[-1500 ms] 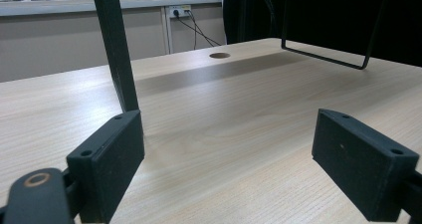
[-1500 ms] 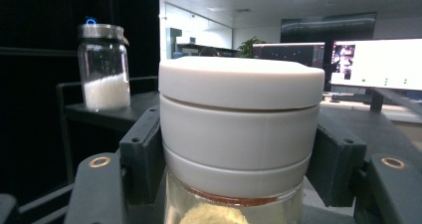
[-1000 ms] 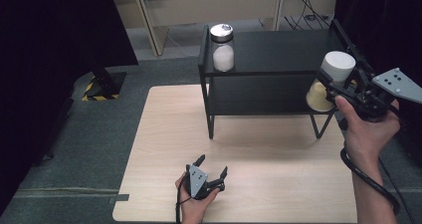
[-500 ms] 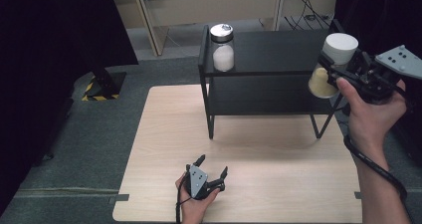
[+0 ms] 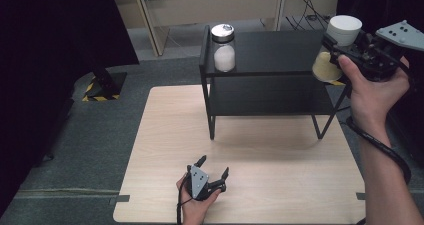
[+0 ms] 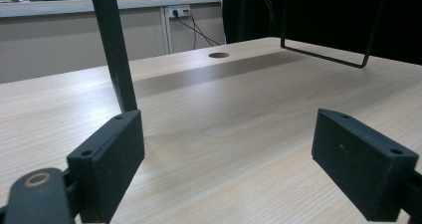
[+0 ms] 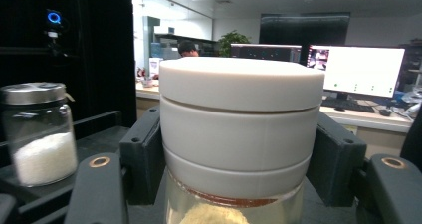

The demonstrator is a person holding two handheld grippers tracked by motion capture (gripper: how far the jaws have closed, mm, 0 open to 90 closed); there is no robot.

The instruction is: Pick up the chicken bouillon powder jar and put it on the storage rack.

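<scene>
Clamping white-lidded jar (image 5: 336, 47): right gripper (image 5: 345, 50) | left gripper (image 5: 212, 172): wide apart, empty

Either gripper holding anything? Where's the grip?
Right gripper holds the white-lidded jar, jaws clamped on its lid's sides. Left gripper is open, holding nothing.

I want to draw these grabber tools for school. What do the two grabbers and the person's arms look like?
Both are black. The left gripper has a grey three-cornered plate on top and two flat, blocky black fingers with small screw holes. The right gripper carries a bigger grey plate with dots, and brass-coloured rings sit near its fingers. A black cable trails along the right forearm. The arms are bare, without sleeves.
</scene>
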